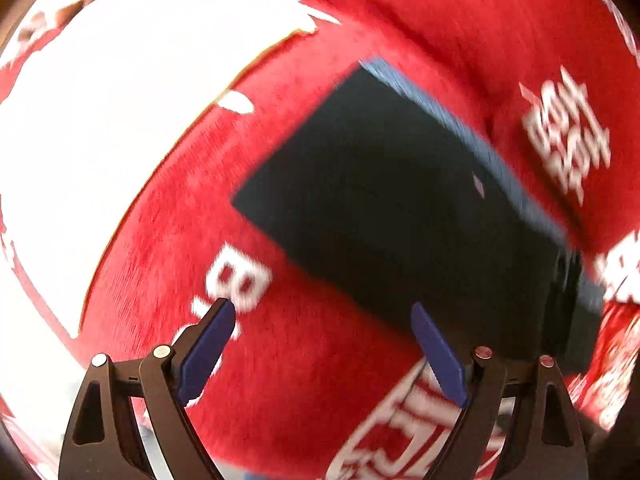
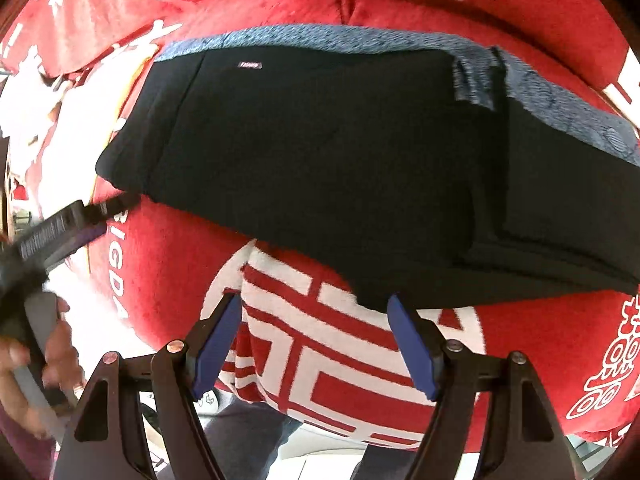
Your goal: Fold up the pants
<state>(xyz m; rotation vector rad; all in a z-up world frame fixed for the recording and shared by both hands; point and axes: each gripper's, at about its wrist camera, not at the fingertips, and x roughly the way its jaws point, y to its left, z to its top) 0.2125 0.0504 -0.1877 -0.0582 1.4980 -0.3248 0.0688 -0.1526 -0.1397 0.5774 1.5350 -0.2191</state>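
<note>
The black pants (image 2: 332, 176) lie folded into a compact rectangle on a red and white blanket (image 2: 168, 256), with a blue-grey waistband (image 2: 320, 38) along the far edge. In the left wrist view the pants (image 1: 400, 208) sit ahead and to the right, blurred. My left gripper (image 1: 324, 312) is open and empty, just short of the pants' near edge. My right gripper (image 2: 316, 306) is open and empty at the pants' near edge. The left gripper also shows in the right wrist view (image 2: 80, 224), held by a hand at the left.
The red plush blanket (image 1: 320, 380) with white lettering covers the whole surface. A large white patch (image 1: 120, 120) of it lies to the left. The blanket's front edge (image 2: 320, 420) hangs over, with floor and the person's legs below.
</note>
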